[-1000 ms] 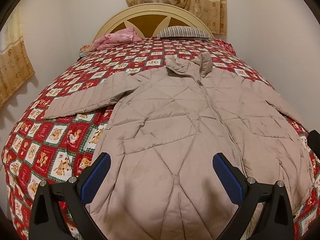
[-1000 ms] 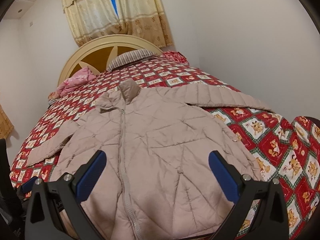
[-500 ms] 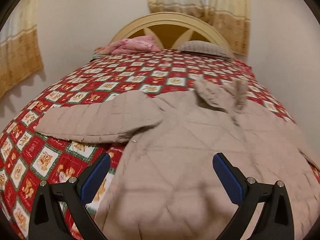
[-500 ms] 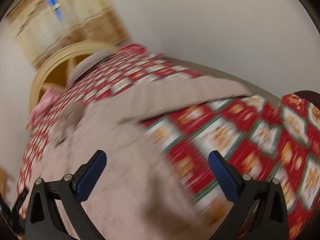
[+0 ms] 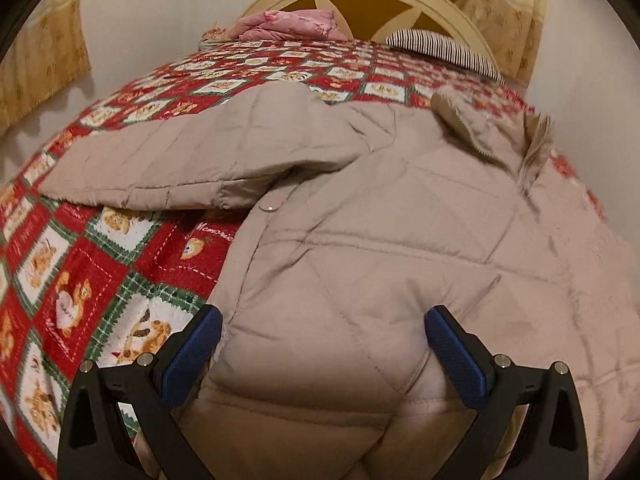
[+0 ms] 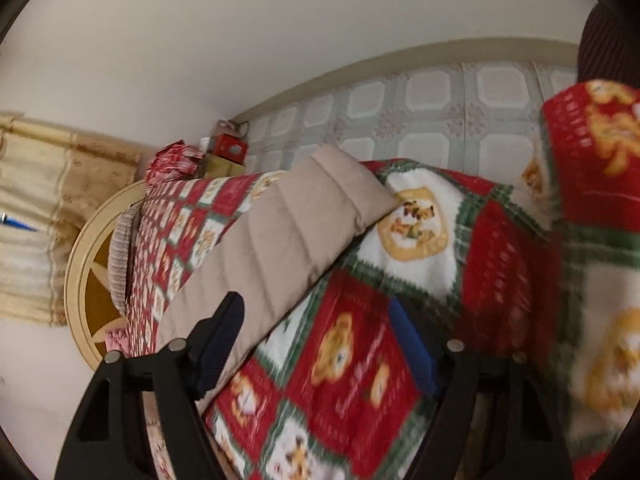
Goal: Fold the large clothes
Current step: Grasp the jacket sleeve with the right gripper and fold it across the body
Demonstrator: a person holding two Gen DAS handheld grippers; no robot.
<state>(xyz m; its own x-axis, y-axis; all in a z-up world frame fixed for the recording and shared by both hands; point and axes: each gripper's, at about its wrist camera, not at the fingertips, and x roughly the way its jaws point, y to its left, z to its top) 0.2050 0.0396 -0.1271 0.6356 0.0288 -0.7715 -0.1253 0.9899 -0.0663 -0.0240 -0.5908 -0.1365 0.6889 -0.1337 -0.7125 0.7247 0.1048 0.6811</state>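
A: Beige quilted puffer jacket (image 5: 400,240) flat on red teddy-print bedspread (image 5: 80,280); sleeve (image 6: 280,248) axis 7-to-1 o'clock, nearest right claw (image 6: 316,336).

B: Right claw unclenched, narrowing, nothing gripped; left claw (image 5: 324,356) released, straddling hem.

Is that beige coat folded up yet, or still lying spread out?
Spread out. The coat lies flat on the bedspread, one sleeve stretched sideways.

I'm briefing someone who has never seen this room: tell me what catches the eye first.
A big beige quilted puffer jacket lies spread across the bed, one sleeve stretched out sideways. Under it glares a red, green and white teddy-bear patchwork blanket. Behind stand a cream arched headboard and yellow patterned curtains.
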